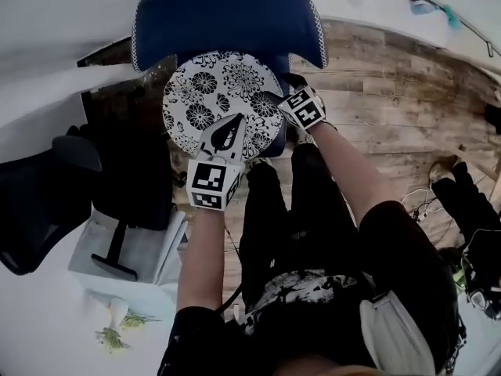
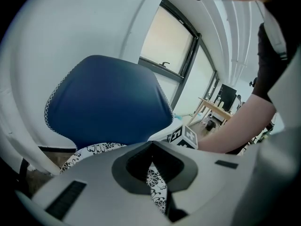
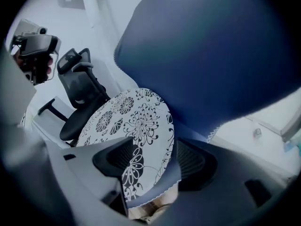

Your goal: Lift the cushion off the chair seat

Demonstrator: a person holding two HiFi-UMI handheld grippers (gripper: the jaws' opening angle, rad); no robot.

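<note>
A round white cushion (image 1: 211,92) with black flower print lies on the seat of a blue chair (image 1: 227,22). My left gripper (image 1: 237,118) hangs over the cushion's near edge with its jaw tips together and nothing between them; in its own view the print (image 2: 157,187) shows through the slit behind the tips (image 2: 150,145). My right gripper (image 1: 275,100) is at the cushion's right rim. In the right gripper view it stands open (image 3: 153,159). The cushion's edge (image 3: 136,126) lies between the two pads, and neither pad presses on it. The blue seat rim (image 3: 188,132) shows beneath.
A black office chair (image 1: 47,186) stands close on the left beside a white desk surface (image 1: 117,249). Wooden floor (image 1: 391,108) spreads to the right, with dark items (image 1: 462,194) and cables on it. The person's dark-trousered legs (image 1: 290,210) stand just before the seat.
</note>
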